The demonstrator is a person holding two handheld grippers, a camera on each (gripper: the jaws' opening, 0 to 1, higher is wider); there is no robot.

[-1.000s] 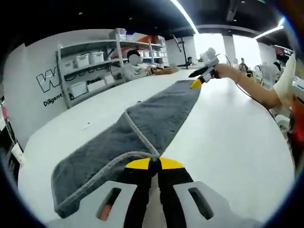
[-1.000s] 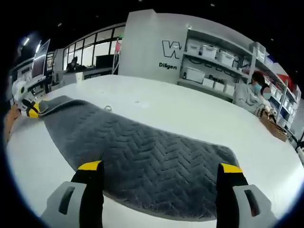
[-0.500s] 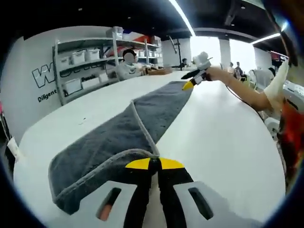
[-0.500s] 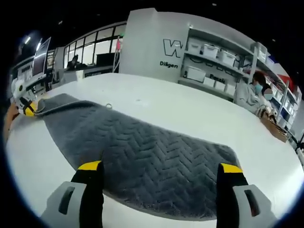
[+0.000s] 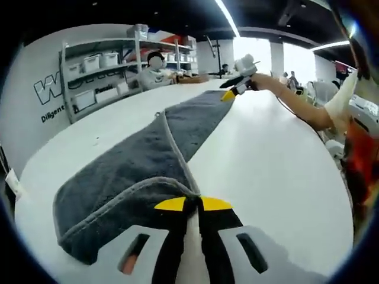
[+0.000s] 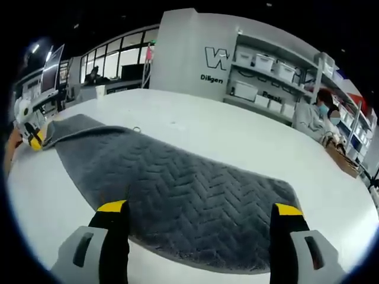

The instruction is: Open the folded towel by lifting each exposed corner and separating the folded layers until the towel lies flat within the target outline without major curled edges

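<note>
Up on the shelving unit (image 6: 278, 71) behind the towel, pale lidded storage bins (image 6: 244, 92) in rows, contents not readable. Spread lengthwise over the white tabletop (image 5: 278, 160): a long grey towel (image 6: 195, 201), plush, with a herringbone weave on its upper face and a paler piped hem along its edges. Seen from the left gripper view, the towel (image 5: 148, 160) running away from the near corner toward the far end, with a folded layer on its left part ending in a hemmed edge down its length. Near corner of the towel raised off the tabletop and pinched in the left hand-held gripper (image 5: 193, 204), yellow-tipped jaws closed tight on the hem. At the towel's far end, the right hand-held gripper (image 5: 230, 93), held by a person's hand (image 5: 263, 84), just at the towel's edge. From the right gripper view, the right hand-held gripper (image 6: 198, 208) spread wide, jaws well apart above the towel's rounded end, gripping nothing; the left hand-held gripper (image 6: 37, 141) at the towel's opposite end, touching the lifted corner. Right of the towel in the left gripper view, broad bare tabletop out to its curved rim. Beyond the towel by the shelving, a seated person (image 6: 311, 118).
</note>
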